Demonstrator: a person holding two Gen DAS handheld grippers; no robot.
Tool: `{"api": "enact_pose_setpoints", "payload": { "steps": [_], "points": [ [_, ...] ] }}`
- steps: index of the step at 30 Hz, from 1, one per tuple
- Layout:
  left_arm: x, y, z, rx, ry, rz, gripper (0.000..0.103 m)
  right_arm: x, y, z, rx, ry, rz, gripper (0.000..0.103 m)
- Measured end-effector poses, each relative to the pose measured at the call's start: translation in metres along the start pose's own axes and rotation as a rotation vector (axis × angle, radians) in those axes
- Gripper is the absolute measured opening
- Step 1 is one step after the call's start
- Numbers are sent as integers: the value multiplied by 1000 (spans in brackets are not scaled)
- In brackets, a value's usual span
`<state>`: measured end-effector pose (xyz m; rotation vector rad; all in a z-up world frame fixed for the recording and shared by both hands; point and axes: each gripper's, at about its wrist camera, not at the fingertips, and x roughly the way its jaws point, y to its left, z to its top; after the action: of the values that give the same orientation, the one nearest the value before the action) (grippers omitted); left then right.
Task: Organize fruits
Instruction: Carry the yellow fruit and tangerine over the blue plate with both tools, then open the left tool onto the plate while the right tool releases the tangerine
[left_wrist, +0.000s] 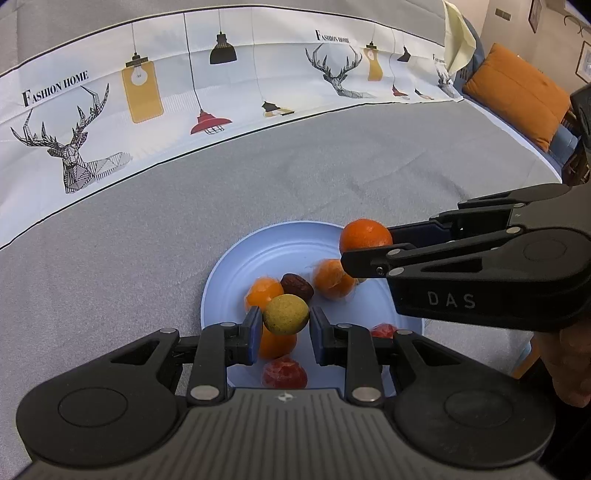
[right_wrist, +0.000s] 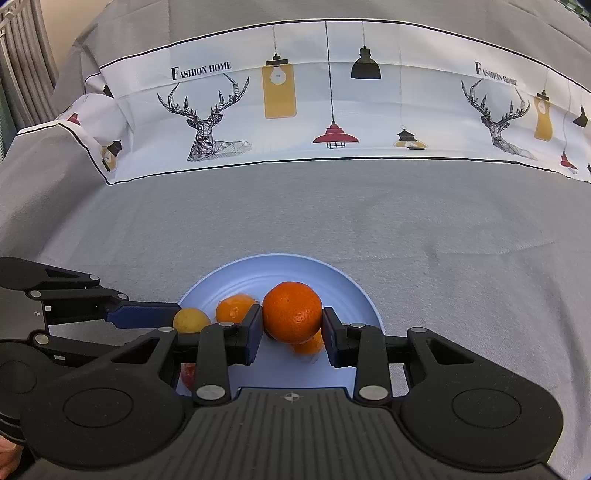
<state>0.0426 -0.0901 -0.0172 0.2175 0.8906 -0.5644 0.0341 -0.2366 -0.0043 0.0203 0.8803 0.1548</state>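
A light blue plate (left_wrist: 236, 273) lies on the grey cloth and also shows in the right wrist view (right_wrist: 351, 291). On it lie wrapped orange fruits (left_wrist: 334, 278), a dark red date (left_wrist: 296, 286) and red wrapped pieces (left_wrist: 284, 373). My left gripper (left_wrist: 283, 328) is over the plate with a yellow-green fruit (left_wrist: 285, 314) between its pads; the left pad touches it, a gap shows at the right pad. My right gripper (right_wrist: 291, 326) is shut on an orange (right_wrist: 292, 312) above the plate. The orange (left_wrist: 365, 236) and the right gripper (left_wrist: 369, 247) show in the left wrist view.
A white printed runner with deer and lamps (right_wrist: 295, 110) crosses the cloth behind the plate. An orange cushion (left_wrist: 517, 92) lies at the far right past the table edge. Grey curtains (right_wrist: 22, 66) hang at the far left.
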Motion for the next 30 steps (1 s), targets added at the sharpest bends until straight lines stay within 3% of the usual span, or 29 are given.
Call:
{"api": "enact_pose_setpoints", "payload": {
  "steps": [19, 20, 22, 23, 25, 27, 30],
  "points": [
    [-1, 0, 0, 2, -11, -22, 30, 0, 2, 0, -1, 2, 5, 36],
    [-2, 1, 1, 1, -14, -23, 33, 1, 2, 0, -2, 9, 9, 36],
    [-3, 2, 1, -3, -15, -21, 52, 2, 2, -1, 1, 22, 4, 38],
    [-5, 4, 1, -10, -21, -19, 61, 2, 2, 0, -1, 19, -7, 45],
    [-10, 9, 1, -31, -35, -10, 63, -2, -1, 1, 15, 1, -19, 53],
    [-16, 16, 0, -63, -50, 11, 72, -6, -6, 2, 51, -9, -14, 59],
    [-33, 28, -2, -118, -95, 62, 78, -11, -12, 2, 91, -30, -25, 76]
  ]
}}
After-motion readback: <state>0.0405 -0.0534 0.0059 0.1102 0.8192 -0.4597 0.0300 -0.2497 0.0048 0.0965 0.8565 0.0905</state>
